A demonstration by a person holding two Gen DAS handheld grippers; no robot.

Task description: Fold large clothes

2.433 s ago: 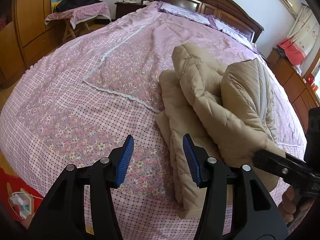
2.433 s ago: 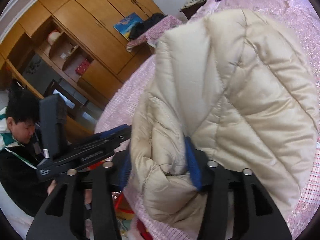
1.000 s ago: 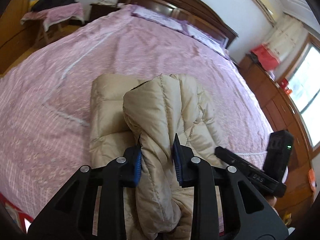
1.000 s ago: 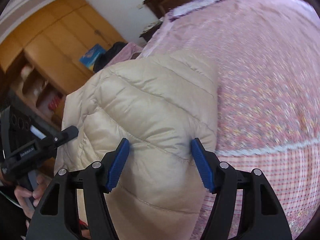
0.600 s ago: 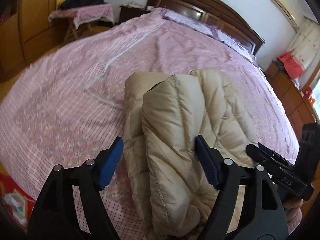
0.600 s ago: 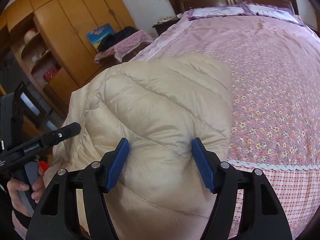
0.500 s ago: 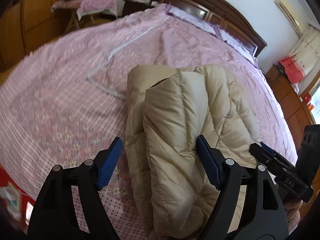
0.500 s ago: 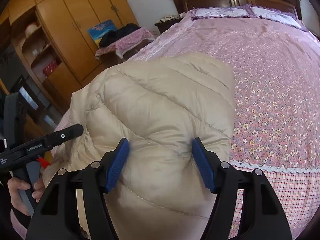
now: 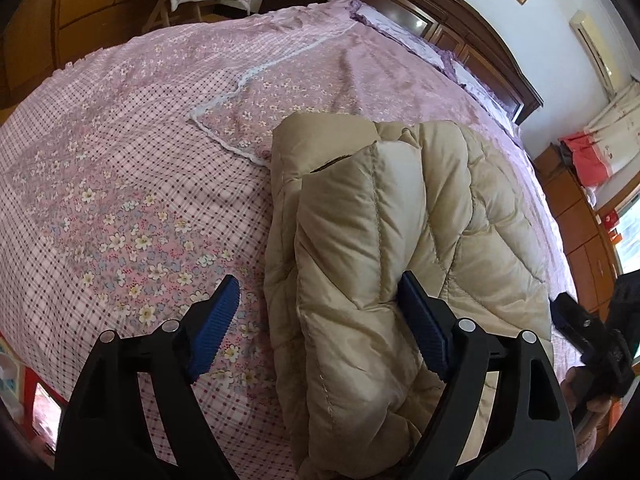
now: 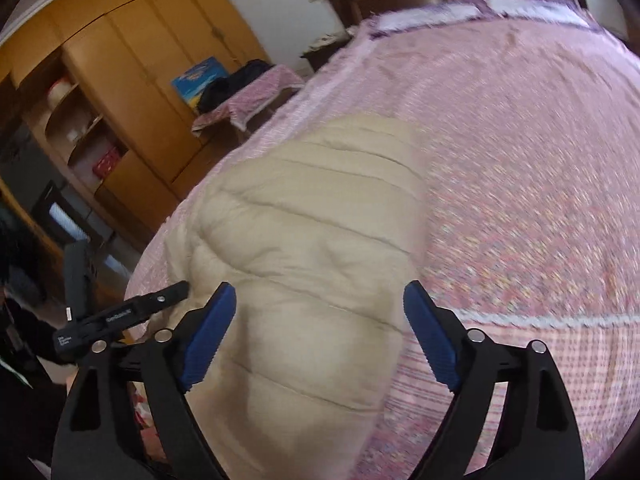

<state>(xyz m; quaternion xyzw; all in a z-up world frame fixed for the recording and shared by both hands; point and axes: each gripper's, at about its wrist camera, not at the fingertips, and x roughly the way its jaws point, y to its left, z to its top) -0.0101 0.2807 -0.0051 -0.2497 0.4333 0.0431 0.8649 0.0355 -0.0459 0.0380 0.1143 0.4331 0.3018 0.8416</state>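
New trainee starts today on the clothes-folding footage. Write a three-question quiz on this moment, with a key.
1. True or false: the beige puffer jacket lies folded on the pink floral bedspread.
2. Which hand-held gripper clamps the jacket?
A. left
B. right
C. neither
3. Fill in: the pads on both grippers are coloured ____.

Key
1. True.
2. C. The left hand-held gripper and the right hand-held gripper have both just been opening; the jacket lies between each pair of jaws, which stand wide and do not squeeze it.
3. Blue.
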